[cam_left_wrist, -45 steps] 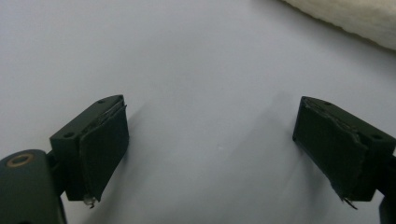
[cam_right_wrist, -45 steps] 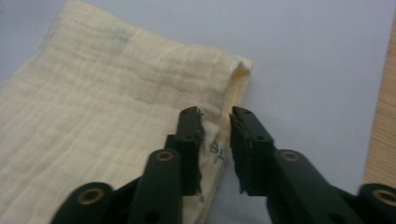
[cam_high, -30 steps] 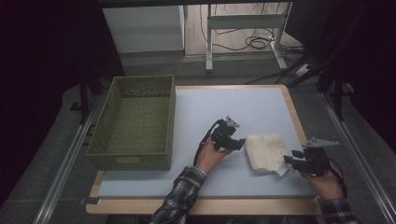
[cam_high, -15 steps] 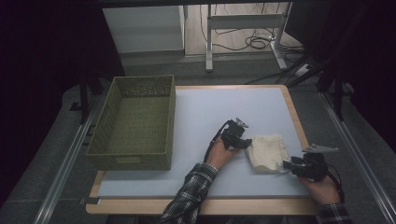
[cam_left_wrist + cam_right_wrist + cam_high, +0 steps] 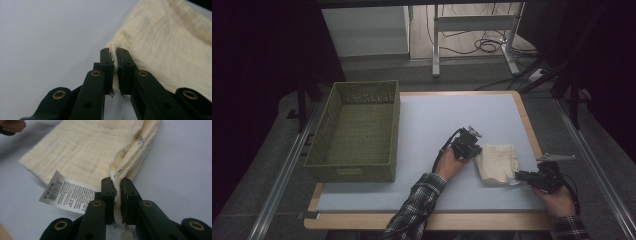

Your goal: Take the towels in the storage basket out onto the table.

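Both grippers have just been closing and are now clamped on the folded cream-yellow muslin cloth [image 5: 497, 162] that lies flat on the pale blue table mat [image 5: 422, 125], toward the near right part of it. Left gripper [image 5: 115, 53] has pinched one corner of the cloth, with only a thin sliver of fabric between the jaws. Right gripper [image 5: 115, 182] is nipping the stacked edge at the opposite end, right by the white printed care label [image 5: 67, 193]. My worry is that both bites look shallow, so if the hands lift or pull apart, the corner on the left could just slide out. On the right, the jaws may have caught only some of the layers, or mostly the label loop, so the fold could fall open or the cloth hang by its tag. Pulling unevenly would probably skew it too. The woven olive-green rectangular basket [image 5: 354, 132] sits well apart on the left, so a long carry gives a weak grip plenty of time to fail.
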`<state>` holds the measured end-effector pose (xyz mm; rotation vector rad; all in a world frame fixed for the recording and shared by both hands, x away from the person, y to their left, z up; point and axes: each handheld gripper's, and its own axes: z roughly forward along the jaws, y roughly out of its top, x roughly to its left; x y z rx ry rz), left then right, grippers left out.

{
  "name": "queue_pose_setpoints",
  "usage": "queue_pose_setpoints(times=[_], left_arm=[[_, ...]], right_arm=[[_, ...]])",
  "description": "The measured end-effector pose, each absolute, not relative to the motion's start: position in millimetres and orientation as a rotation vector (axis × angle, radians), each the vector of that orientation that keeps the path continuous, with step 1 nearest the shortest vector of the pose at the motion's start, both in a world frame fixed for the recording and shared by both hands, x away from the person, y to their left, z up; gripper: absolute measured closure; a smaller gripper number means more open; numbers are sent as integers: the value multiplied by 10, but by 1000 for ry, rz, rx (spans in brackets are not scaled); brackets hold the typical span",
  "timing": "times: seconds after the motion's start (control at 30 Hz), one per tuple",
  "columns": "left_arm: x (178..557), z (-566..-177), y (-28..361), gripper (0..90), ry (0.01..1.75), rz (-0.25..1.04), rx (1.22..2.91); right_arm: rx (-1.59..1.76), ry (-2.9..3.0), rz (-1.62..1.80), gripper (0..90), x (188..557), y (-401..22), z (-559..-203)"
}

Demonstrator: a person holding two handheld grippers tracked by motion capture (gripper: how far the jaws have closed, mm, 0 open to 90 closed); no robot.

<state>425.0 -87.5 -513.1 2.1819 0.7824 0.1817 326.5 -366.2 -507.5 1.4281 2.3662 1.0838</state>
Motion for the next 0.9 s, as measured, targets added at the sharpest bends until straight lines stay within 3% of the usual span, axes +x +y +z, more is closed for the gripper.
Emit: queue_pose_setpoints(times=[0.9], left_arm=[[4268, -4452, -180, 823, 823, 350, 2210]], right_arm=[[1158, 2417, 1206, 817, 3392, -3020, -4508]])
